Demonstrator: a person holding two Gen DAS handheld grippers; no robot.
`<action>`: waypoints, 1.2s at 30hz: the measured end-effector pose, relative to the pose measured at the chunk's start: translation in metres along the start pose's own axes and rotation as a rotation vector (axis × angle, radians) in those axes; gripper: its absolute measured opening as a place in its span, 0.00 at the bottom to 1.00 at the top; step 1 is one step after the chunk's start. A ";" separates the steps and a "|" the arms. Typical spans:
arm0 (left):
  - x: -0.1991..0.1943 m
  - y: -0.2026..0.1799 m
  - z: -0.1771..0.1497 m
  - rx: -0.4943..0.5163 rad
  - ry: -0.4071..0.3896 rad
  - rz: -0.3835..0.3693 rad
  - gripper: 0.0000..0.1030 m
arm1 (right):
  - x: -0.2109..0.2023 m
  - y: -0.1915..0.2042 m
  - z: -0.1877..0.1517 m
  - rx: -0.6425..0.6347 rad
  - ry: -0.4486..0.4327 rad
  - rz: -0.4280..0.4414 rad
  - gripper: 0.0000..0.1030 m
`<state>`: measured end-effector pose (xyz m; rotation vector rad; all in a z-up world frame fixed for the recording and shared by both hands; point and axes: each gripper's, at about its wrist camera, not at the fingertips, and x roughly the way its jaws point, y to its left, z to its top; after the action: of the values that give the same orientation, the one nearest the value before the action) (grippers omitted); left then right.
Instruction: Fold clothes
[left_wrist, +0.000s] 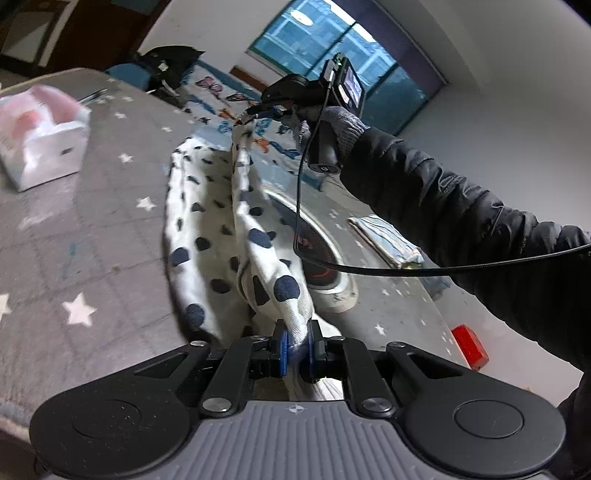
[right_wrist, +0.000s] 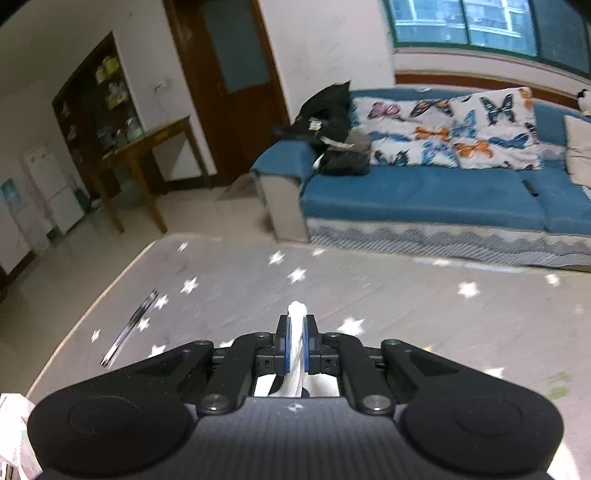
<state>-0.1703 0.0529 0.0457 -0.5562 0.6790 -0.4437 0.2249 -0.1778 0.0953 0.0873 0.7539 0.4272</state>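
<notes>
A white garment with dark blue dots (left_wrist: 236, 236) hangs stretched between both grippers above a grey star-patterned cloth (left_wrist: 92, 229). My left gripper (left_wrist: 297, 345) is shut on one bunched edge of it, between the blue pads. Farther off, the right gripper (left_wrist: 245, 118), held by a gloved hand with a black sleeve, pinches the other end. In the right wrist view the right gripper (right_wrist: 295, 349) is shut on a white fold of the garment (right_wrist: 296, 314), which pokes out above its pads.
A pink-and-white pack (left_wrist: 40, 136) lies at the left on the grey cloth. A folded light-blue item (left_wrist: 388, 240) and a red block (left_wrist: 470, 350) sit at the right. A thin metal rod (right_wrist: 129, 328) lies on the cloth. A blue sofa (right_wrist: 443, 195) with butterfly cushions stands beyond.
</notes>
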 end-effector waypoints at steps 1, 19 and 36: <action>-0.002 0.001 -0.001 -0.004 0.000 0.005 0.11 | 0.003 0.006 -0.004 -0.001 0.008 0.010 0.05; -0.005 0.001 -0.008 -0.015 0.017 0.030 0.11 | -0.015 0.018 -0.020 -0.110 0.073 0.085 0.20; -0.017 0.000 -0.015 0.016 0.043 0.116 0.42 | -0.066 -0.048 -0.066 -0.240 0.152 -0.042 0.34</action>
<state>-0.1921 0.0572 0.0436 -0.4907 0.7445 -0.3528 0.1539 -0.2536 0.0786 -0.1878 0.8468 0.4854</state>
